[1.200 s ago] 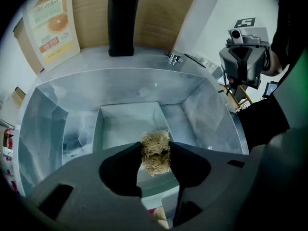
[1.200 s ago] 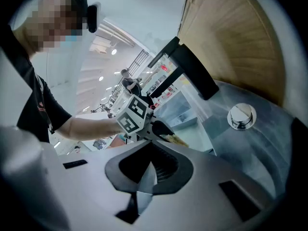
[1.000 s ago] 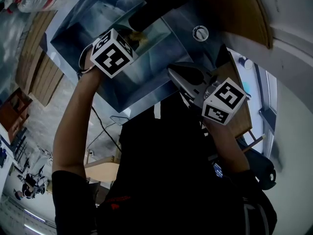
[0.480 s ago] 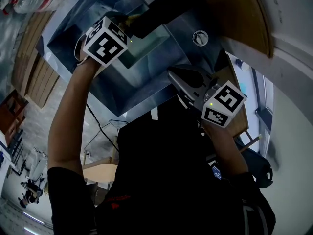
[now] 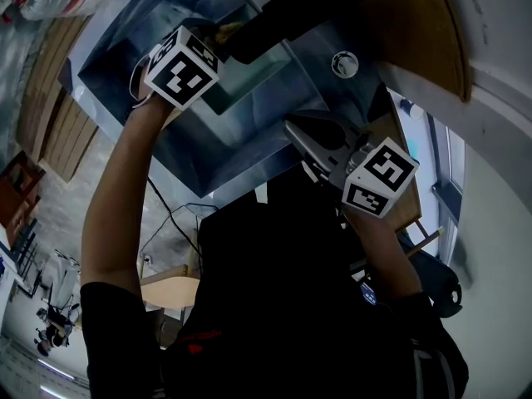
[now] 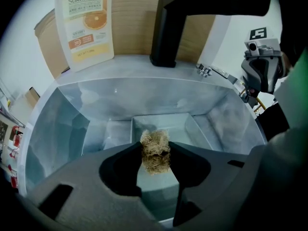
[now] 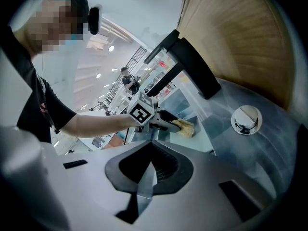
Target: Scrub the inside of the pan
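A rectangular steel pan [image 6: 192, 126] lies at the bottom of a steel sink [image 6: 67, 124]; it also shows in the head view as the pan [image 5: 258, 77]. My left gripper [image 6: 155, 154] is shut on a straw-coloured scrubber [image 6: 155, 148] and hangs just above the pan's inside. From the right gripper view, the left gripper [image 7: 180, 126] holds the scrubber [image 7: 186, 127] over the pan [image 7: 204, 136]. My right gripper [image 7: 150, 170] sits at the sink's near right rim [image 5: 274, 160], shut, with a thin steel edge between its jaws.
A black faucet [image 6: 168, 28] rises behind the sink and reaches over it. A round chrome knob [image 7: 246, 119] sits on the sink deck. An orange-printed refill pouch [image 6: 84, 25] leans against the wooden back wall. The person's body fills the near side of the head view.
My left gripper with the scrubber has moved a little farther up the sink, toward the faucet. The right gripper has stayed at the rim.
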`<state>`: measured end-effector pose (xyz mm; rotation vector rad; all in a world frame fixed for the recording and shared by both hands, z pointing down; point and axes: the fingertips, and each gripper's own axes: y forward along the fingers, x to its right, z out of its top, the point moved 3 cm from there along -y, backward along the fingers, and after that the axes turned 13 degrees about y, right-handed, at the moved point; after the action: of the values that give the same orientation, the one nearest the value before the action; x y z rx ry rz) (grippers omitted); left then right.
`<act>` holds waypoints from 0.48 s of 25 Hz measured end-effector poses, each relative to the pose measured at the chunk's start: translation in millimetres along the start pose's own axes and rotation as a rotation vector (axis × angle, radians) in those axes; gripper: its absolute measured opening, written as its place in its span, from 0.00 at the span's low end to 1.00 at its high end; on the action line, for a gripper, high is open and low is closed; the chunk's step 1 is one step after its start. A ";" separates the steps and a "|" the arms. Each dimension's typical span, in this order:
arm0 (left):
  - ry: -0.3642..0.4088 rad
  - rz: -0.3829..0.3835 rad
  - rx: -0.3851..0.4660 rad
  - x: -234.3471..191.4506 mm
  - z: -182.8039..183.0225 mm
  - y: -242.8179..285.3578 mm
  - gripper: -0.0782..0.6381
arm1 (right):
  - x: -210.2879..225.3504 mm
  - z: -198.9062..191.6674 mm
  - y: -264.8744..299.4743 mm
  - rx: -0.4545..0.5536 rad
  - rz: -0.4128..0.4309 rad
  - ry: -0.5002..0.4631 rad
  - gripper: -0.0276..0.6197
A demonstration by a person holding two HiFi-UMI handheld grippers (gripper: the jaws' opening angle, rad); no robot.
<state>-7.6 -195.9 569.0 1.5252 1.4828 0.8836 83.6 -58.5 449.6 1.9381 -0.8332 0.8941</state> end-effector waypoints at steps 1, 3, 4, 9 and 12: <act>-0.002 -0.005 0.002 1.9 -0.2 0.5 0.35 | -0.6 -0.5 1.1 -0.001 0.001 0.000 0.05; -0.001 -0.015 0.012 6.2 0.2 1.9 0.35 | -1.9 -1.5 3.1 -0.003 0.001 0.000 0.05; 0.001 -0.019 0.017 8.7 0.8 2.7 0.35 | -2.6 -2.0 3.7 -0.003 0.001 0.000 0.05; -0.001 -0.051 0.022 24.5 6.7 5.9 0.35 | -4.6 -5.4 1.1 0.001 0.002 0.000 0.05; -0.003 -0.070 0.022 35.7 9.8 9.2 0.35 | -5.4 -7.6 -1.3 0.004 0.002 0.001 0.05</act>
<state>7.3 -161.0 571.2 1.4807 1.5390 0.8258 79.7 -50.1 447.8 1.9408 -0.8339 0.8985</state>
